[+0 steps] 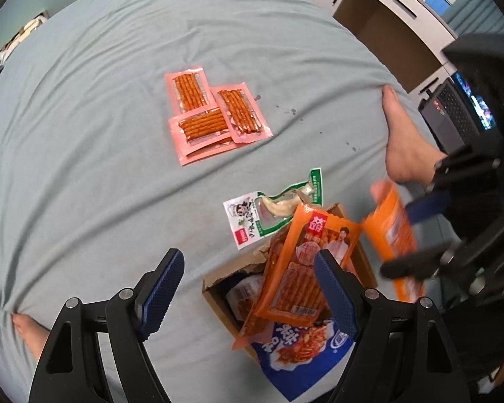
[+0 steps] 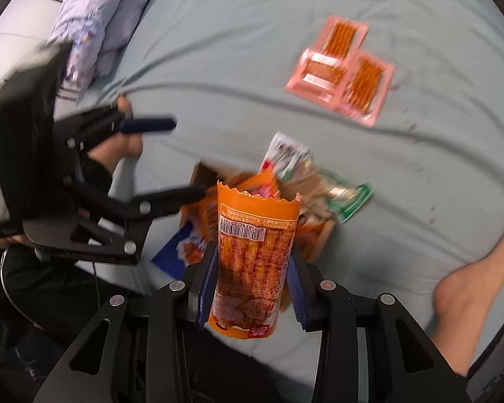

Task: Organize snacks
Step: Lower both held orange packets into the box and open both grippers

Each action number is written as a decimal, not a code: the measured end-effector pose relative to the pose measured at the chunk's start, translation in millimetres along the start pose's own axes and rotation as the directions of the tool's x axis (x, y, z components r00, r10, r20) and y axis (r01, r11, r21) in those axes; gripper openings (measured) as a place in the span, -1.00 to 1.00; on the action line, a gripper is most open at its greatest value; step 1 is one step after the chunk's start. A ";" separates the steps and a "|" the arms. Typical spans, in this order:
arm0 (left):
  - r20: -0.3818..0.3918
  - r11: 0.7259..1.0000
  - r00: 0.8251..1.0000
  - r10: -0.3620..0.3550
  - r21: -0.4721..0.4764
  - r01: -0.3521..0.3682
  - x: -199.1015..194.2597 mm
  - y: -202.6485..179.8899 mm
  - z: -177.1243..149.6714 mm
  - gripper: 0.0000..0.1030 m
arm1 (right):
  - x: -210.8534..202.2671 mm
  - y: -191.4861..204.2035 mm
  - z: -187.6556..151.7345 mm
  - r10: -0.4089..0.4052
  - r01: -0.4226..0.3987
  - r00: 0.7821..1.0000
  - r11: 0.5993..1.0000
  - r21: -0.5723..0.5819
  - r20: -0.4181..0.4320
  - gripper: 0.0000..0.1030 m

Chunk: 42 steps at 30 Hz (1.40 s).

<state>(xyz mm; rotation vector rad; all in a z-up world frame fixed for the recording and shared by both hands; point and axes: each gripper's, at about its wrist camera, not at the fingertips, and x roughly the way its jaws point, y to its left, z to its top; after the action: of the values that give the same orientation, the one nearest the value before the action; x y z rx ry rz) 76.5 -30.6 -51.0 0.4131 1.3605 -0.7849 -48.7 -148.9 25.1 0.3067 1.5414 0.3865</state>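
box [image 1: 218, 288]: orange snack packs inside | left tongs [image 1: 248, 288]: released | right tongs [image 2: 252, 288]: grasping orange packet [image 2: 252, 255]

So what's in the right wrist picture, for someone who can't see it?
The right tool is shut on an orange snack packet, held above a grey-blue bedsheet. Beyond it sit a cardboard box of snacks and three pink packets; the open left tool is at the left, a bare foot at the right.
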 end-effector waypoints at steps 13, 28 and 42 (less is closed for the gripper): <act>0.008 0.999 1.000 -0.025 -0.032 0.025 -4.9 6.4 1.0 0.56 | 46.1 -3.9 23.4 0.073 -0.065 0.994 0.993 0.101 -0.085 0.41; 0.035 0.982 0.999 0.011 -0.188 -0.004 -3.9 46.4 12.9 0.56 | 34.6 -67.5 23.2 -0.104 0.099 0.995 0.933 0.347 -0.004 0.41; -0.004 0.966 1.000 0.015 -0.257 -0.016 10.4 66.6 18.3 0.56 | 48.7 -109.5 34.4 -0.141 0.138 0.989 0.865 0.482 -0.031 0.41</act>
<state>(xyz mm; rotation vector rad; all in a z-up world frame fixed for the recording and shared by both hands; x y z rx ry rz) 136.7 -0.1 -69.0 0.2202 1.4376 -0.5849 -9.5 -225.2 -65.3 0.5800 1.6305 -0.1254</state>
